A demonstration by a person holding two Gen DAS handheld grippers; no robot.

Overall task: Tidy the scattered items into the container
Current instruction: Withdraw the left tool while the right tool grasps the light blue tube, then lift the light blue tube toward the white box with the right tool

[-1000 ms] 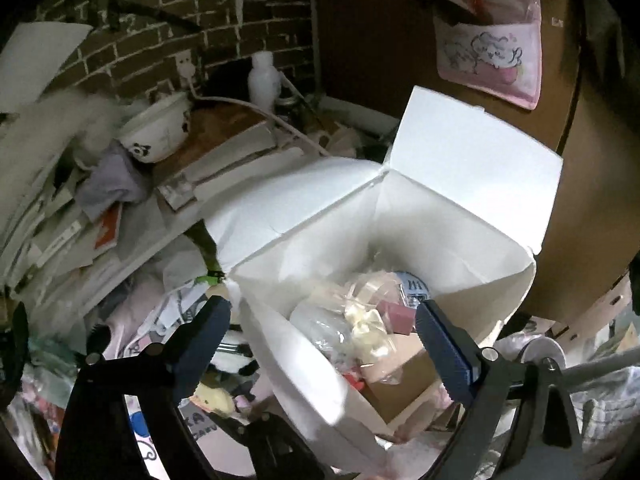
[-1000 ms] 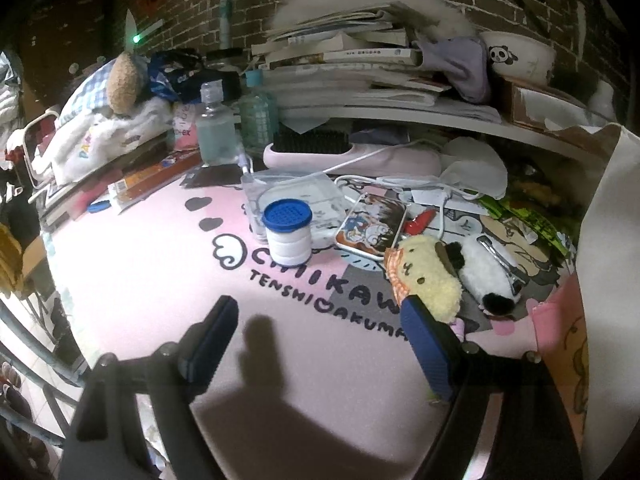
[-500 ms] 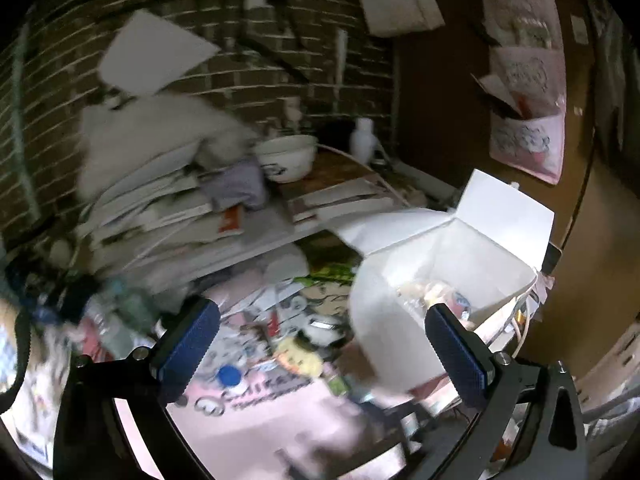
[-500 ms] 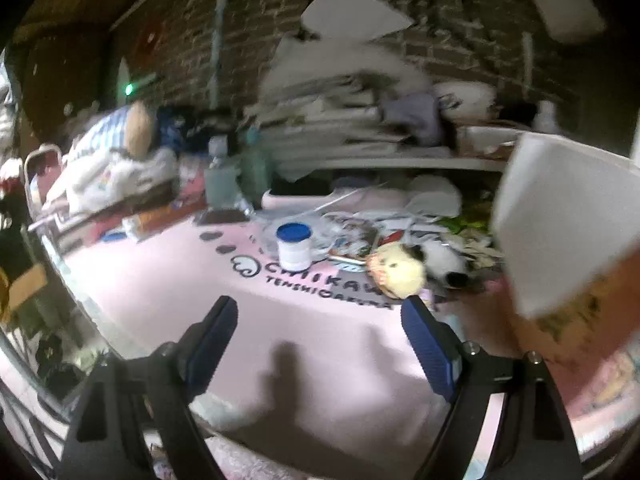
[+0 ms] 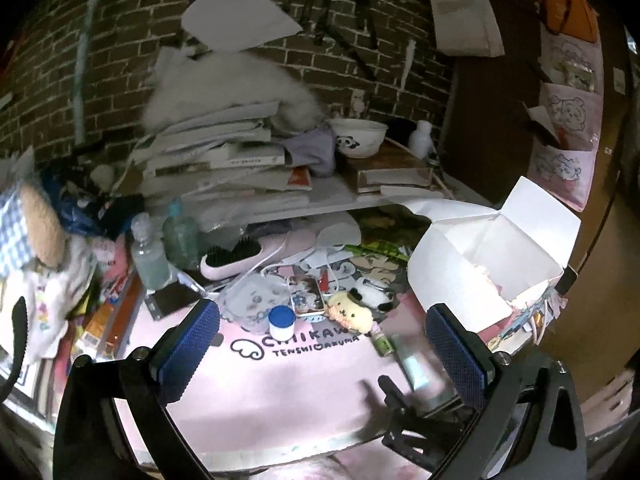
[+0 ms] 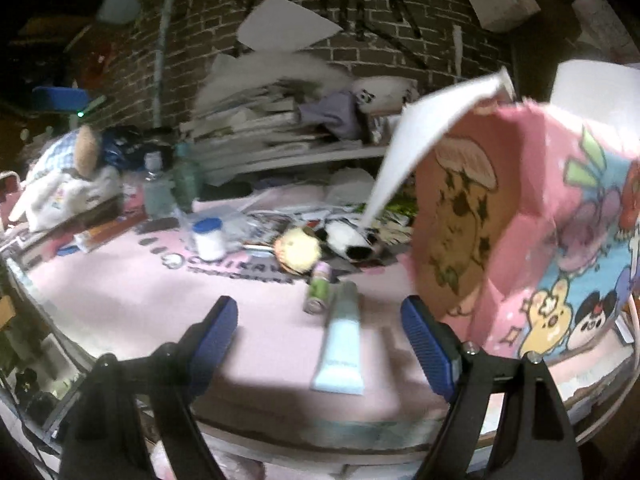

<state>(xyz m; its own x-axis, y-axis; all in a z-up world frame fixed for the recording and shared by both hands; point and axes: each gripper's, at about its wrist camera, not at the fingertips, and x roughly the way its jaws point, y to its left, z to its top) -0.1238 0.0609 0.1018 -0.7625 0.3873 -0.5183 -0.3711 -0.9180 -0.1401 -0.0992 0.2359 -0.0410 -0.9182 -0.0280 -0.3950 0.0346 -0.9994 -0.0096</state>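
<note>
Right wrist view: right gripper [image 6: 318, 330] spread wide, empty, over pale tube [image 6: 341, 340] on pink mat [image 6: 120, 292]; box [image 6: 520, 216] stands right; left gripper [image 5: 320, 348] likewise wide, empty.

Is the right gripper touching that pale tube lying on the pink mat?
Apart. The right wrist view shows the right gripper open, pink mat visible between each blue pad and the tube.
</note>
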